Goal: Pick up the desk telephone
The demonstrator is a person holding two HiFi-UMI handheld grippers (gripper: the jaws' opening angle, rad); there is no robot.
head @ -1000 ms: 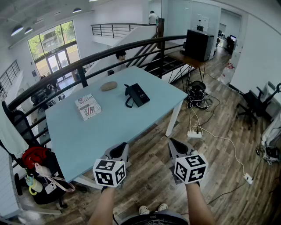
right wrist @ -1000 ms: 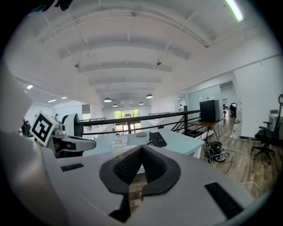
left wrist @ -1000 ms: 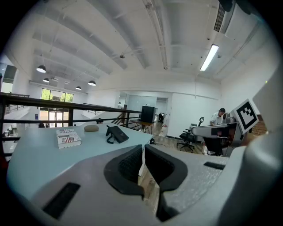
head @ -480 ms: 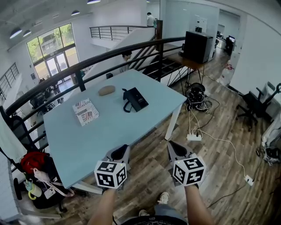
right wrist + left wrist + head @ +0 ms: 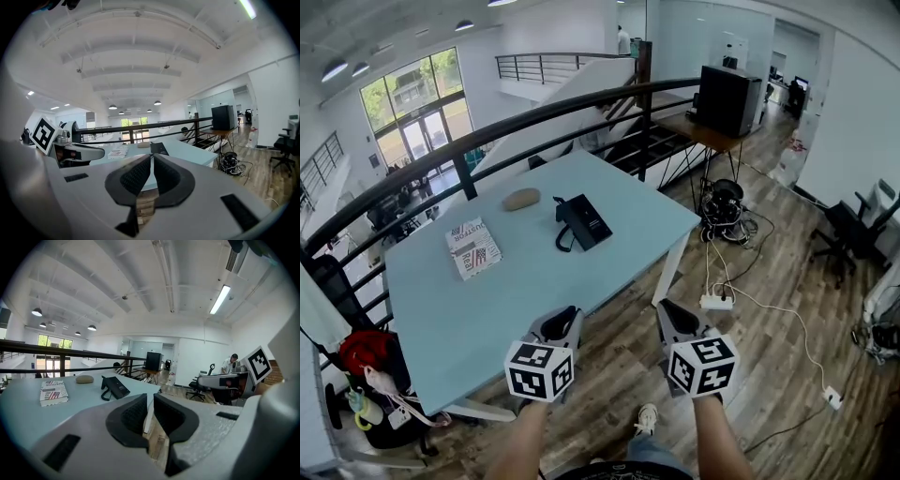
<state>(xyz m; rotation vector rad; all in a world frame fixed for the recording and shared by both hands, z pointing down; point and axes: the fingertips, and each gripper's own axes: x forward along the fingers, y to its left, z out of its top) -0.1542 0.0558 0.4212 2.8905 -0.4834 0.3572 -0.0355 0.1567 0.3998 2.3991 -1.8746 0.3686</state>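
A black desk telephone [image 5: 580,222] with a coiled cord lies on the far half of the light blue table [image 5: 487,300]; it also shows in the left gripper view [image 5: 114,387] and the right gripper view [image 5: 159,148]. My left gripper [image 5: 563,320] hangs over the table's near edge, shut and empty. My right gripper [image 5: 671,313] is beside it over the wooden floor, just off the table's edge, also shut with nothing between its fingers. Both point toward the table, well short of the telephone.
A book [image 5: 473,247] with a striped cover and a tan rounded object [image 5: 522,199] lie on the table left of the telephone. A black railing [image 5: 534,117] runs behind the table. Cables and a power strip [image 5: 714,302] lie on the floor at right.
The table and telephone have shifted slightly left and nearer in the head view as both grippers moved forward together. Both stay shut.
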